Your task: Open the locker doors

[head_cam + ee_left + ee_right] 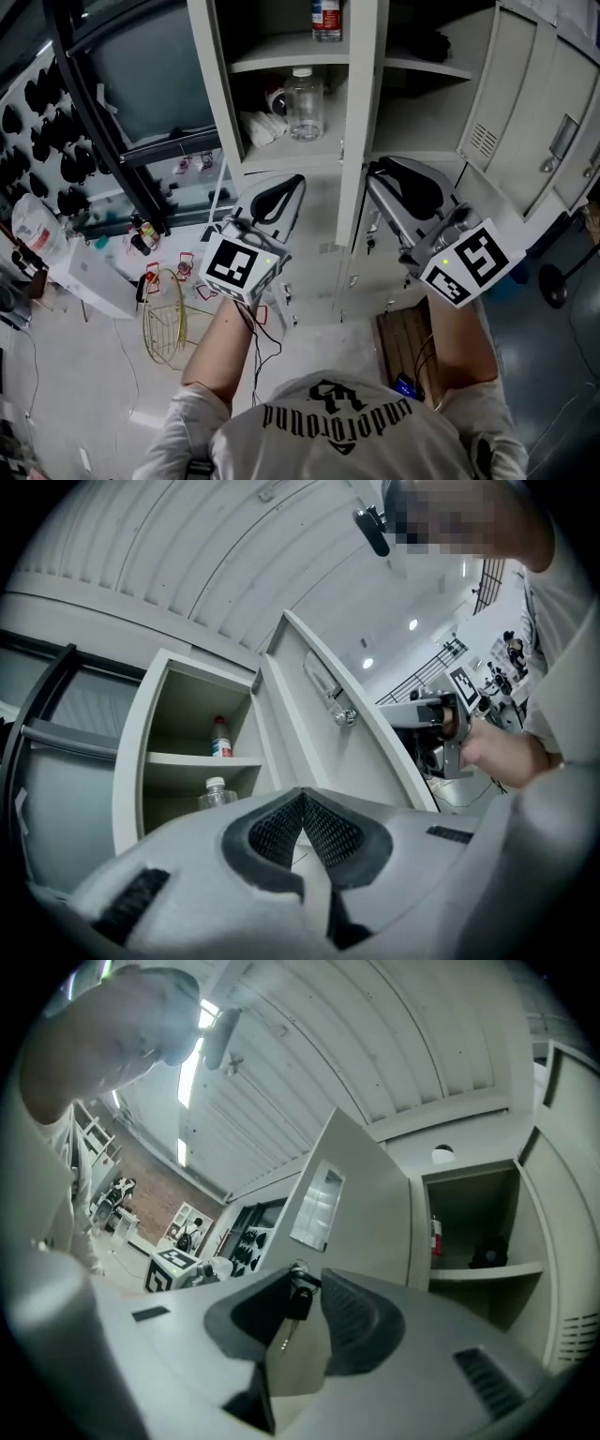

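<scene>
The grey lockers (pixel 361 112) stand in front of me, their upper compartments open. One open door (pixel 534 112) swings out to the right. My left gripper (pixel 286 187) hangs before the left column, its pads (pixel 267 832) meeting at the tips with nothing between them. The right gripper (pixel 386 173) is up against a lower door. In the right gripper view its jaws (pixel 307 1279) stand apart. A black key (pixel 298 1303) hanging from that door's lock (pixel 298 1269) shows in the gap, and neither pad presses on it.
A clear jar (pixel 304 103) and a cloth (pixel 261 127) sit on one shelf, with a red-labelled bottle (pixel 325 19) above. On the floor are a wire basket (pixel 167 328), a white box (pixel 89 277) and a wooden crate (pixel 408 342). A black rack (pixel 103 122) leans at left.
</scene>
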